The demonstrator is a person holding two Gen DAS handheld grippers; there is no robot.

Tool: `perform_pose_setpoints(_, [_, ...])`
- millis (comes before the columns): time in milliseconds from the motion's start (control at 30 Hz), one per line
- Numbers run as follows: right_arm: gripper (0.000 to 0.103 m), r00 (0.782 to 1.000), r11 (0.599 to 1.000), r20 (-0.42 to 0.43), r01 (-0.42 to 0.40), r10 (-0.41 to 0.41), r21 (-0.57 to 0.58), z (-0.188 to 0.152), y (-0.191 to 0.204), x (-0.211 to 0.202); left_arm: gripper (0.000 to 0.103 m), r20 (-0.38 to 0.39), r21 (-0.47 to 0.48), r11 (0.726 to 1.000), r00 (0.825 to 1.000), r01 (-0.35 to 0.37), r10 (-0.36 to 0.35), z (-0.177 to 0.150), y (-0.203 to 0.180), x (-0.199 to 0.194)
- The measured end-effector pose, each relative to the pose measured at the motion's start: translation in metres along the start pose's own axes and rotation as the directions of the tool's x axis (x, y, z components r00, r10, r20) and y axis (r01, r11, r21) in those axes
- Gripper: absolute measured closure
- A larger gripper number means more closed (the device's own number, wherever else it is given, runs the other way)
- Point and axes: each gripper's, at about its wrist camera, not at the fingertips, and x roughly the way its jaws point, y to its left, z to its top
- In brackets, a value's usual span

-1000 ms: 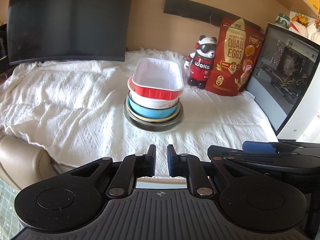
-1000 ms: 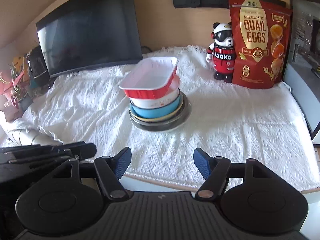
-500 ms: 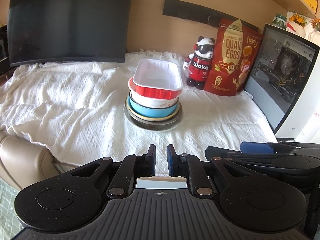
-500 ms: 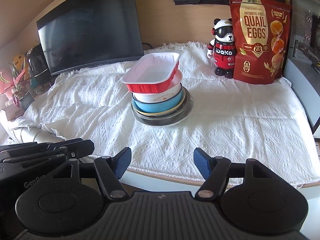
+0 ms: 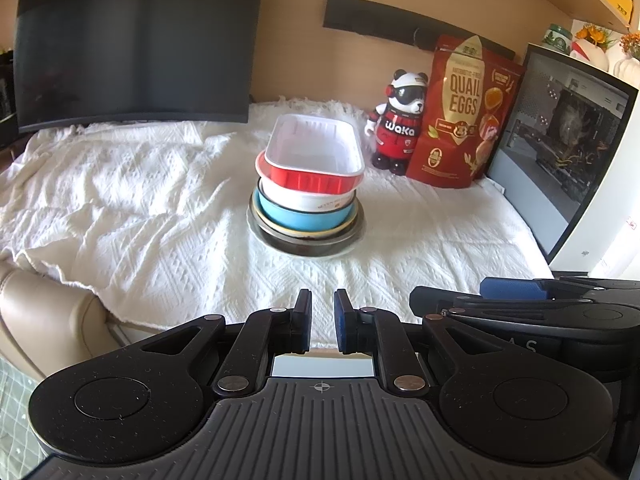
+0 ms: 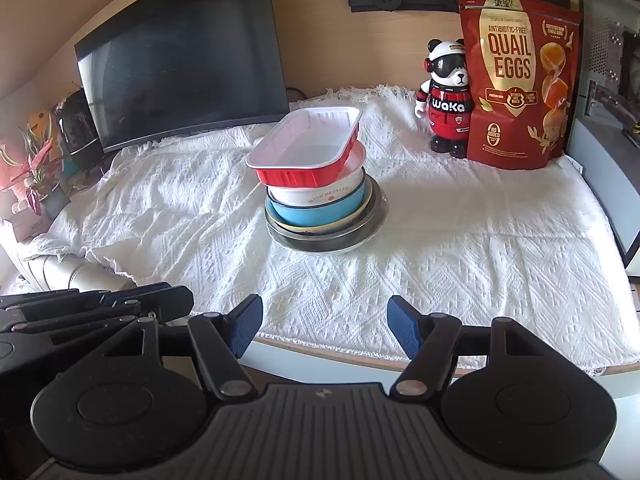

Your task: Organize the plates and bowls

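Stack (image 6: 320,196) looks complete, red tray (image 6: 308,152) on top, slightly skewed. Left gripper (image 5: 321,316) clenched, empty; right gripper (image 6: 324,328) released, empty. Next: probably nothing, maybe square tray.

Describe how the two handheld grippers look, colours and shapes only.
Both are matte black plastic. The left gripper and the right gripper each carry two linkage fingers with silver pivot pins, blue pads, round discs either side and a ribbed grey centre plate. No cables or sleeves show.

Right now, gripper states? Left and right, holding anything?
Left gripper: closed, holding nothing, short of the dish stack.
Right gripper: open, empty, also short of the stack.
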Motion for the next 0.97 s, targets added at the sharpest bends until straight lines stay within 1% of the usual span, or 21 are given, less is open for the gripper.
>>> perform_pose_setpoints(633, [0.034, 1.000, 1.000, -0.008, -0.004, 0.004, -0.007, -0.001, 0.005, 0.003, 0.089, -0.007, -0.005, 1.000, 1.000, -0.006, 0.006, -0.001, 0.005, 0.002])
perform_pose_setpoints(800, [0.034, 1.000, 1.000, -0.014, -0.006, 0.006, -0.015, 0.000, 0.008, 0.007, 0.089, -0.012, -0.020, 1.000, 1.000, -0.008, 0.007, 0.002, 0.016, 0.008])
perform_pose_setpoints(900, [0.034, 1.000, 1.000, -0.013, -0.017, 0.017, -0.014, 0.005, 0.010, 0.011, 0.089, -0.024, -0.033, 0.999, 0.999, -0.028, 0.028, 0.008, 0.028, 0.014])
perform_pose_setpoints(967, [0.034, 0.999, 0.999, -0.016, -0.029, 0.029, -0.015, 0.011, 0.014, 0.018, 0.089, -0.025, -0.054, 0.998, 0.999, -0.042, 0.041, 0.013, 0.043, 0.017])
